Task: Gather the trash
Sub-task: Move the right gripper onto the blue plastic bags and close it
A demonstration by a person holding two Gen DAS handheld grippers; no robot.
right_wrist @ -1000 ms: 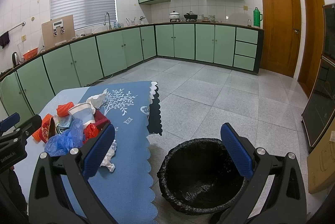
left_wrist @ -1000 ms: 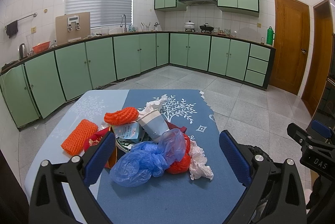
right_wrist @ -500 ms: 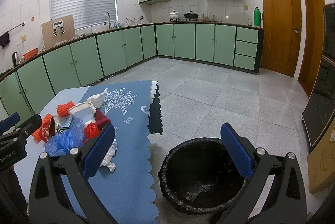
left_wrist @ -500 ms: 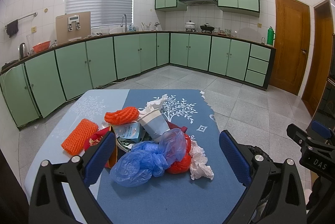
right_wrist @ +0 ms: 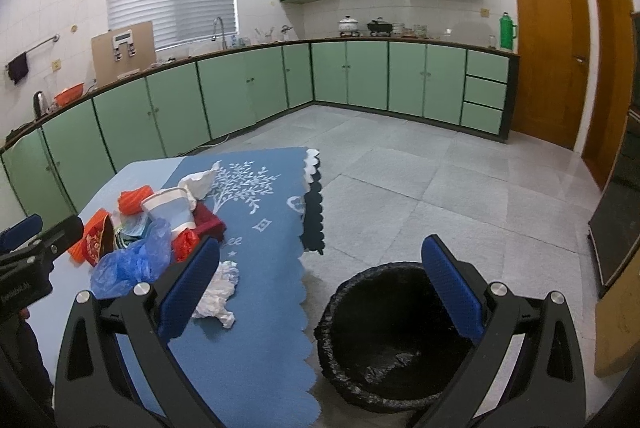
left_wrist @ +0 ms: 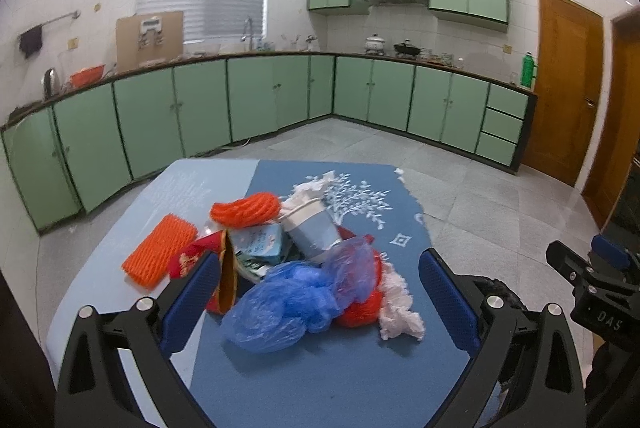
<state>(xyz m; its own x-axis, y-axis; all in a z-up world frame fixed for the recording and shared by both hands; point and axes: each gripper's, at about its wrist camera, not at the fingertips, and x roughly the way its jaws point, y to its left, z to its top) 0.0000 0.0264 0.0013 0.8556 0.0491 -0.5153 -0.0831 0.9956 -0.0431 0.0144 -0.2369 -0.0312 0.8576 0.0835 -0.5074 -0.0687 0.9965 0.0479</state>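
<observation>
A heap of trash lies on the blue tablecloth (left_wrist: 340, 380): a blue plastic bag (left_wrist: 296, 302), a paper cup (left_wrist: 312, 232), crumpled white tissue (left_wrist: 398, 302), a red bag (left_wrist: 360, 310) and two orange foam nets (left_wrist: 160, 254). My left gripper (left_wrist: 320, 302) hovers open just short of the heap, nothing between its fingers. My right gripper (right_wrist: 320, 288) is open above the floor, its right finger over a black-lined trash bin (right_wrist: 394, 338) beside the table. The heap shows again in the right wrist view, with the blue bag (right_wrist: 132, 262) and tissue (right_wrist: 218, 294).
Green cabinets (left_wrist: 248, 100) and a counter run along the far walls. Wooden doors (right_wrist: 550, 44) stand at the right. Grey tiled floor (right_wrist: 420, 184) lies open beyond the table. The tablecloth's scalloped edge (right_wrist: 312, 212) hangs near the bin.
The left gripper has dipped slightly toward the heap, which now sits higher in its view. The right gripper has barely shifted. Nothing was grasped.
</observation>
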